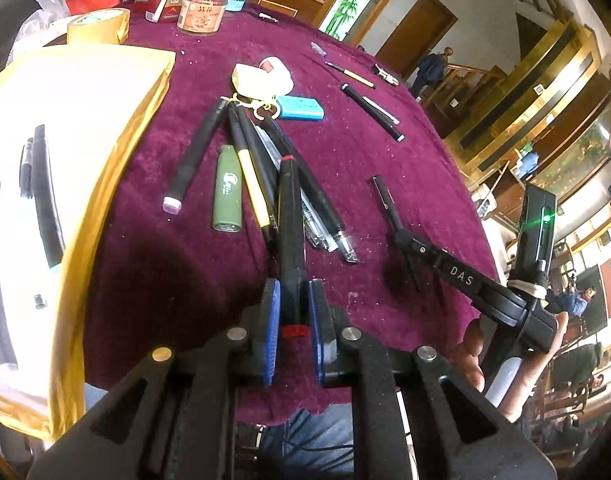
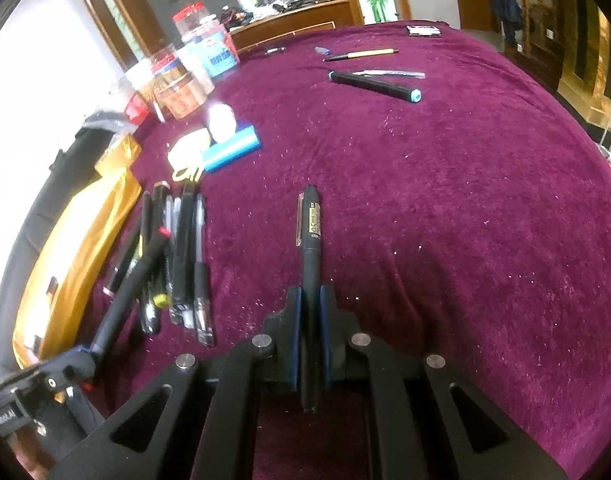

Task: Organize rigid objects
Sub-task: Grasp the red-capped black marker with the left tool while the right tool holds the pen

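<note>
My left gripper (image 1: 293, 300) is shut on a black marker with red bands (image 1: 290, 216), held just above a pile of pens (image 1: 265, 168) on the maroon tablecloth (image 1: 385, 152). A green lighter (image 1: 226, 189) lies left of the pile. My right gripper (image 2: 310, 300) is shut on a black pen with a gold clip (image 2: 310, 236), low over the cloth, right of the pile (image 2: 177, 256). The right gripper shows in the left wrist view (image 1: 405, 240). The left gripper and its marker show in the right wrist view (image 2: 125, 300).
A yellow-rimmed white box (image 1: 57, 152) holding black pens sits left. A blue case (image 1: 301, 107), white items and keys lie beyond the pile. More pens (image 2: 375, 85) lie far across the cloth. Jars (image 1: 203, 4) and a tape roll (image 1: 99, 26) stand at the back.
</note>
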### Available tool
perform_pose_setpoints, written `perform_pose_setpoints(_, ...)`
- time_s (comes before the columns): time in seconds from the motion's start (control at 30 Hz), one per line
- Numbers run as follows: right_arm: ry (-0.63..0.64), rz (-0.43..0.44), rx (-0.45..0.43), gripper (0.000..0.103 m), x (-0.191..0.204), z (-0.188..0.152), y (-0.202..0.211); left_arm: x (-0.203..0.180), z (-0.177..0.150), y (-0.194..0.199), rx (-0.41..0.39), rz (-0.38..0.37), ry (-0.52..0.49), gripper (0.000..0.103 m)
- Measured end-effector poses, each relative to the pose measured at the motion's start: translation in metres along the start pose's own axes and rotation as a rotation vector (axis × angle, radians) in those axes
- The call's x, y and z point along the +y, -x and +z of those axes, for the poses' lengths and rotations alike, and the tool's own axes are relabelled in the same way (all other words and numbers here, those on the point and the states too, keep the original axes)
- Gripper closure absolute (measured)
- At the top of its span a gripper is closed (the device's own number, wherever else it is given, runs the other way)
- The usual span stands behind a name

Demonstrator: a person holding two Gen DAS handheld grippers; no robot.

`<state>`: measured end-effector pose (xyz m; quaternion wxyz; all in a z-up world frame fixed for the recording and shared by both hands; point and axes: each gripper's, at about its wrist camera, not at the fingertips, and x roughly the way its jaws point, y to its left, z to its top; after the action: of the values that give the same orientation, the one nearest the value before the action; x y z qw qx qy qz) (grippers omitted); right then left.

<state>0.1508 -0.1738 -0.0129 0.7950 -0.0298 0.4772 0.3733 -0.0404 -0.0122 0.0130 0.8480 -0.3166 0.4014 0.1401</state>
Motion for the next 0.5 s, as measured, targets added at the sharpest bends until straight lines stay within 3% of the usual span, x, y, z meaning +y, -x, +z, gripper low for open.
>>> perform_pose_setpoints(0.5,-0.007,0.089,-0.1,0.096,0.035,-0.005,0.035,0.013,-0.006,0.045,-0.071,-0.05,0.056,0.092)
